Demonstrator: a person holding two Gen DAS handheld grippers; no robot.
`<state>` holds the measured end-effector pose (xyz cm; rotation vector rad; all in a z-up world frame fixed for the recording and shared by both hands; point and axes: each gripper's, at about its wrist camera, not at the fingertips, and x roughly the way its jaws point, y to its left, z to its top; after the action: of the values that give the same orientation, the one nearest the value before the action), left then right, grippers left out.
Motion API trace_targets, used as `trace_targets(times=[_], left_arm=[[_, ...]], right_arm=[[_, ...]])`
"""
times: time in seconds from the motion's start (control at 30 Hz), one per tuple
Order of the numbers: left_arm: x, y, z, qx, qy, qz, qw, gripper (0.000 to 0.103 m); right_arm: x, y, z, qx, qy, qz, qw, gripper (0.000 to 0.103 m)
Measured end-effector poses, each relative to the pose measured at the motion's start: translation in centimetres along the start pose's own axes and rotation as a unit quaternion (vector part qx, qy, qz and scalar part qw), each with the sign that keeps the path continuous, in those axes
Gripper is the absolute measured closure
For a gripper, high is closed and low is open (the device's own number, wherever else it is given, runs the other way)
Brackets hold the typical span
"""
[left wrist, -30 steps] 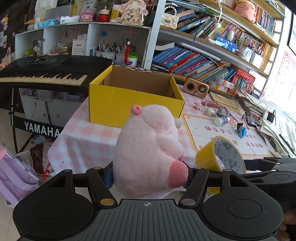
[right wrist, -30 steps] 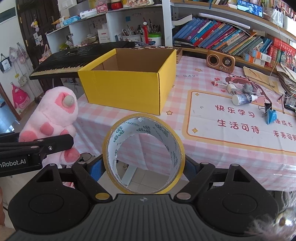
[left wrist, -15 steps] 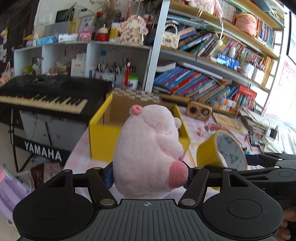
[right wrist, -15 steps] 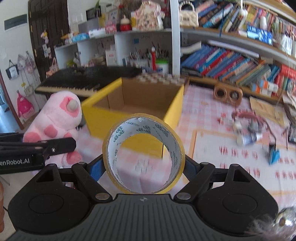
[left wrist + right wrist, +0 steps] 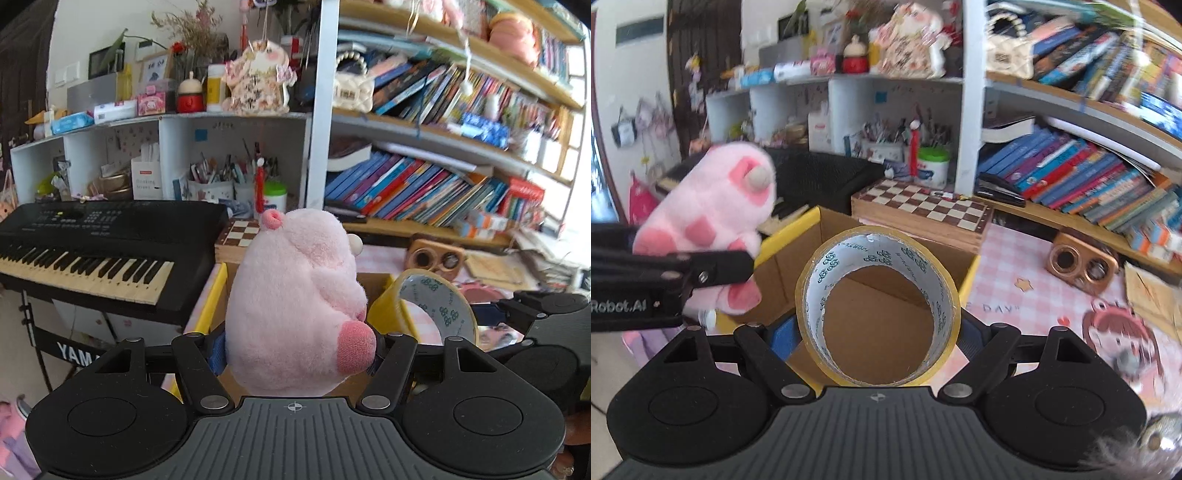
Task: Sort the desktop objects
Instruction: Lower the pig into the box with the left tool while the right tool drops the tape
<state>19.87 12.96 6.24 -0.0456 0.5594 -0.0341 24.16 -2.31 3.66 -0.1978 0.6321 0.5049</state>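
Observation:
My left gripper [image 5: 295,354] is shut on a pink plush pig [image 5: 295,295], held upright over the near edge of the open yellow cardboard box [image 5: 212,299]. My right gripper [image 5: 875,332] is shut on a yellow roll of tape [image 5: 877,306], held on edge above the box [image 5: 783,236], whose brown inside shows through the roll's hole. In the right wrist view the pig [image 5: 713,206] and the left gripper's arm sit at the left. The tape roll [image 5: 428,302] shows to the right of the pig in the left wrist view.
A black keyboard [image 5: 92,243] stands left of the table. Behind the box lies a wooden chessboard [image 5: 919,210]. A small wooden speaker [image 5: 1082,266] sits on the pink checked tablecloth [image 5: 1015,295]. Bookshelves [image 5: 443,184] and white cubbies with pen cups fill the back.
Both grippers have moved forward and up toward the yellow box, which now lies right beneath them. The pig and the tape stay held as before.

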Motion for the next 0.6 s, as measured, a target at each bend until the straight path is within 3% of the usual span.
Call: trace_targets(times=[0.3, 0.43, 0.6], left_arm=[[7.8, 0.9, 1.8, -0.005, 0.069, 0.007, 0.9976, 0.038], [10.8, 1.8, 1.7, -0.026, 0.107, 0.004, 0.9939, 0.038], [13.6, 1.9, 0.8, -0.018, 0.153, 0.006, 0.9881, 0.037]], right_arm=[[9.0, 0.1, 2.0, -0.106, 0.076, 0.022, 0.991, 0.020], [12.0, -0.2, 2.1, -0.151, 0.122, 0.040, 0.980, 0.020], [14.6, 0.4, 1.6, -0.217, 0.170, 0.052, 0.960, 0.020]])
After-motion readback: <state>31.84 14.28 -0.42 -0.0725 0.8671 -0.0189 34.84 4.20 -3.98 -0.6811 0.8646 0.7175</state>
